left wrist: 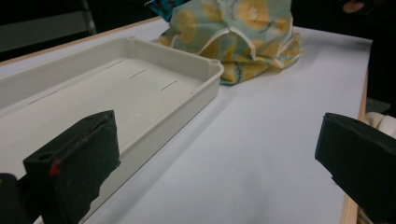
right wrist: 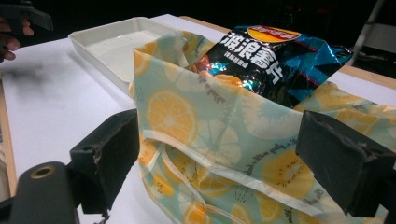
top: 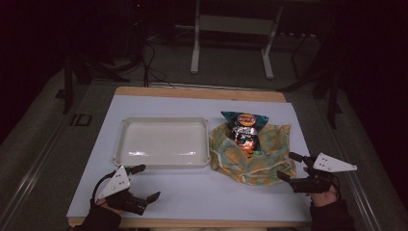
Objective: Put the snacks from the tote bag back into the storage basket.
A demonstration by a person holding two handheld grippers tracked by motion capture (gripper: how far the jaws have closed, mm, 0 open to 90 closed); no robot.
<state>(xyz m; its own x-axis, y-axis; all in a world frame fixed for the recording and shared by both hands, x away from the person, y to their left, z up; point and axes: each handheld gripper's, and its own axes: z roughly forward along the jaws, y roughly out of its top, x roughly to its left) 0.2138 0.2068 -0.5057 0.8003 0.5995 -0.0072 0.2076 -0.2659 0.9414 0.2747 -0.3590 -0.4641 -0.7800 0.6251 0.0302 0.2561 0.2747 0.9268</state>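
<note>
Showing chip bag [top: 244,131] in cloth bag [top: 269,159] at 3 o'clock of empty tray [top: 163,162]; both hand-held grippers [top: 138,183] [top: 289,167] wide, nothing begun.

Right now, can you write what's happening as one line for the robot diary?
left tongs: open, near empty white tray | right tongs: open, at fruit-print bag | chip packet: sticking out of bag

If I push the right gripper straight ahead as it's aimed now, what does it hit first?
Most likely the fruit-print cloth bag: the right gripper is open, its fingers framing the bag's near edge. The chip packet sits farther in.
</note>
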